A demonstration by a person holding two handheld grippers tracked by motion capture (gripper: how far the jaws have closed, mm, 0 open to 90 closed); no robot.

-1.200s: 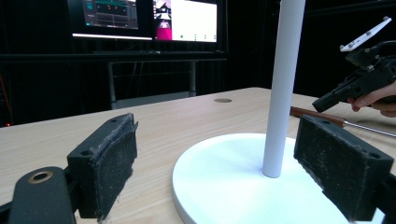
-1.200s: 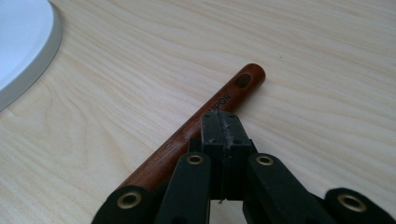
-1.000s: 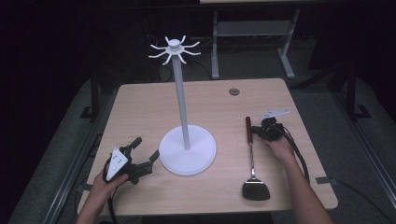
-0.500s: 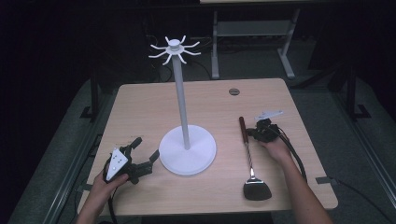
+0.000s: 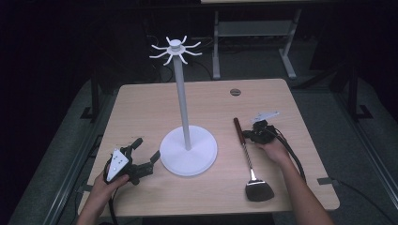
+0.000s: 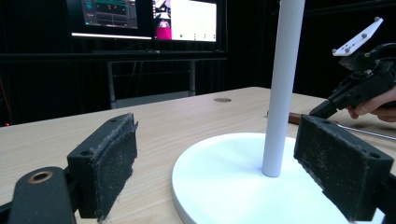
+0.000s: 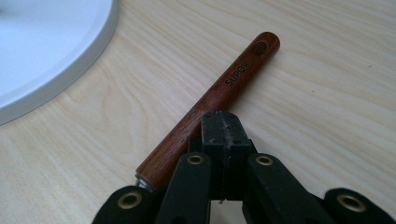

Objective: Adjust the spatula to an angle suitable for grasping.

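Here the right gripper [image 7: 224, 126], jaws closed, touches the spatula handle [image 7: 210, 107]; left gripper [image 6: 219, 172] gapes beside the stand's base [image 6: 224, 172].

A white stand [image 5: 187, 150] rises at the middle of the high view: a round flat base, a slim upright pole and a ring of curved hooks [image 5: 175, 49] at its top. It rests on a light wooden desk [image 5: 141, 108], which has a small round dark grommet [image 5: 235, 92] near its far edge, upper right of centre. Behind the desk, at the upper right, the grey legs of a metal frame [image 5: 253, 35] stand on dark floor. In the left gripper view, lit monitors [image 6: 144, 18] glow at the upper left.
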